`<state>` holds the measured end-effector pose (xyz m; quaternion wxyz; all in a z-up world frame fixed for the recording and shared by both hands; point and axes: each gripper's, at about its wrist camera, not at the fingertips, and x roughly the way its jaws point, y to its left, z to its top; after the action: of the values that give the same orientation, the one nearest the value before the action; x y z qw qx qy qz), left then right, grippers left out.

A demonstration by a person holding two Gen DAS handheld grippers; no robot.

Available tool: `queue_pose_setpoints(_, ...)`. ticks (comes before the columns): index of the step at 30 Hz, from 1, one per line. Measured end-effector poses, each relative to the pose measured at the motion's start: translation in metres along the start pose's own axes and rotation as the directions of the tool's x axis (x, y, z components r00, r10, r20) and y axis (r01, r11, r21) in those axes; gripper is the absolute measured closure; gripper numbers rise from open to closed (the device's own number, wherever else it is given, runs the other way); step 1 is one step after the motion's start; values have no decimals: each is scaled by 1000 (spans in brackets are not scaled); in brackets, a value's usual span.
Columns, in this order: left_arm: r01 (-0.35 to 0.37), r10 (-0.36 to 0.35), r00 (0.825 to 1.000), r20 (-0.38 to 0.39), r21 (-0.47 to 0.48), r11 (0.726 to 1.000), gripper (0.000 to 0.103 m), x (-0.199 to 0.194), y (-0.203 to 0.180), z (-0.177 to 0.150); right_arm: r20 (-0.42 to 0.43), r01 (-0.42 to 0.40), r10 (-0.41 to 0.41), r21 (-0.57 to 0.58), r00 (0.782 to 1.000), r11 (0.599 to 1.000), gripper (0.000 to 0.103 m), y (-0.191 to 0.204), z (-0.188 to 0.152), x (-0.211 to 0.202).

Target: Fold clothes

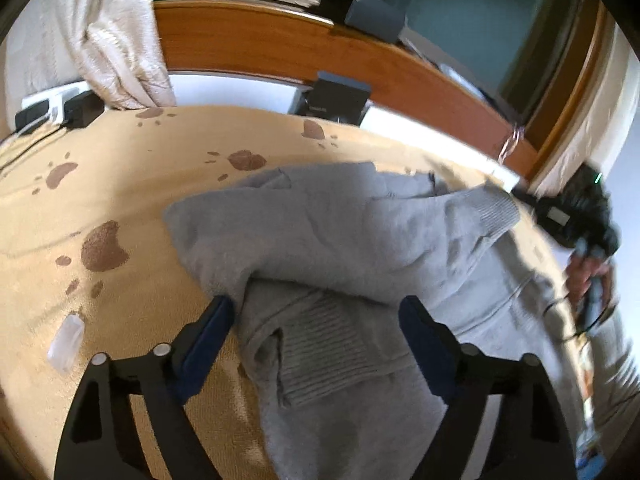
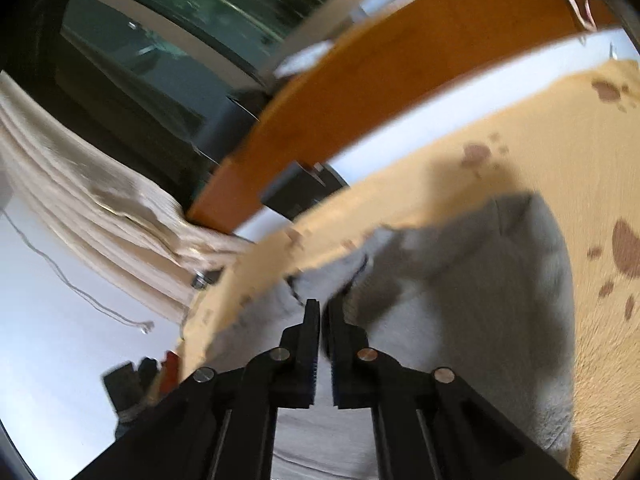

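Observation:
A grey sweatshirt [image 1: 340,240] lies rumpled on a tan blanket with brown paw prints [image 1: 120,184]. Its ribbed cuff [image 1: 320,344] sits between the fingers of my left gripper [image 1: 316,312], which is open with the jaws wide apart around the cloth. In the right wrist view the same sweatshirt [image 2: 480,280] spreads to the right. My right gripper [image 2: 325,308] is shut, its tips pinching a fold of the grey cloth near the blanket's edge. The right gripper and the hand holding it show blurred in the left wrist view [image 1: 588,240].
A wooden bed frame [image 1: 260,40] runs behind the blanket, with dark boxes [image 1: 336,96] against it. A cream curtain [image 1: 116,32] hangs at the far left beside a power strip [image 1: 56,106]. A small clear plastic piece [image 1: 66,344] lies on the blanket.

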<state>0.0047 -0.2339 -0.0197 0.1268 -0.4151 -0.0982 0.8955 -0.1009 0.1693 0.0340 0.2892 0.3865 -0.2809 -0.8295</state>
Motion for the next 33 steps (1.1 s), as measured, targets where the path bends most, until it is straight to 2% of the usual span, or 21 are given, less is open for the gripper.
queue_pose_setpoints(4, -44, 44, 999, -27, -3, 999, 44, 5, 4, -5, 17, -17, 17, -9, 1000, 1000, 98, 6, 4, -10)
queue_pose_setpoints(7, -74, 74, 997, -35, 3, 997, 50, 4, 4, -9, -35, -5, 5, 6, 999, 1000, 97, -3, 0, -4)
queue_pose_setpoints(10, -120, 121, 992, -46, 32, 992, 60, 5, 0, -12, -56, 97, -94, 35, 994, 995, 95, -17, -7, 0)
queue_pose_setpoints(13, -133, 134, 990, -54, 26, 991, 70, 2, 1, -14, -76, 130, -125, 63, 989, 989, 89, -31, -10, 1)
queue_pose_setpoints(14, -129, 129, 990, -55, 17, 992, 71, 1, 3, -15, -81, 143, -137, 61, 987, 988, 80, -33, -10, 3)
queue_pose_setpoints(15, -127, 127, 990, -56, 14, 992, 72, 1, 4, -15, -87, 151, -146, 63, 986, 986, 60, -35, -10, 6)
queue_pose_setpoints(16, -126, 127, 990, -58, 15, 992, 73, 1, 4, -16, -92, 158, -152, 66, 984, 985, 48, -36, -10, 8)
queue_pose_setpoints(17, -126, 127, 990, -59, 16, 992, 73, 1, 4, -16, -94, 154, -148, 67, 984, 986, 28, -37, -10, 11)
queue_pose_setpoints(18, -126, 127, 990, -61, 17, 992, 74, 1, 4, -17, -102, 145, -138, 66, 985, 987, 27, -37, -10, 15)
queue_pose_setpoints(21, -128, 129, 990, -57, 18, 992, 74, 2, 5, -16, -159, 120, -111, 48, 981, 992, 27, -35, -11, 32)
queue_pose_setpoints(24, -130, 131, 990, -52, 19, 991, 73, 3, 5, -16, -180, 99, -92, 33, 979, 994, 27, -29, -11, 40)
queue_pose_setpoints(27, -133, 133, 990, -46, 20, 991, 69, 4, 6, -15, -222, 48, -40, 32, 974, 998, 27, -21, -12, 49)
queue_pose_setpoints(29, -134, 135, 990, -43, 20, 991, 64, 4, 6, -15, -235, 63, -63, -8, 970, 998, 32, -15, -14, 53)
queue_pose_setpoints(31, -136, 137, 990, -39, 21, 990, 62, 5, 7, -15, -237, 113, -121, -45, 964, 993, 54, -12, -16, 57)
queue_pose_setpoints(32, -139, 140, 989, -39, 24, 990, 62, 5, 6, -15, -236, 145, -153, -53, 960, 988, 79, -14, -17, 58)
queue_pose_setpoints(33, -143, 144, 989, -39, 30, 989, 62, 6, 6, -15, -234, 174, -182, -55, 955, 983, 96, -17, -17, 59)
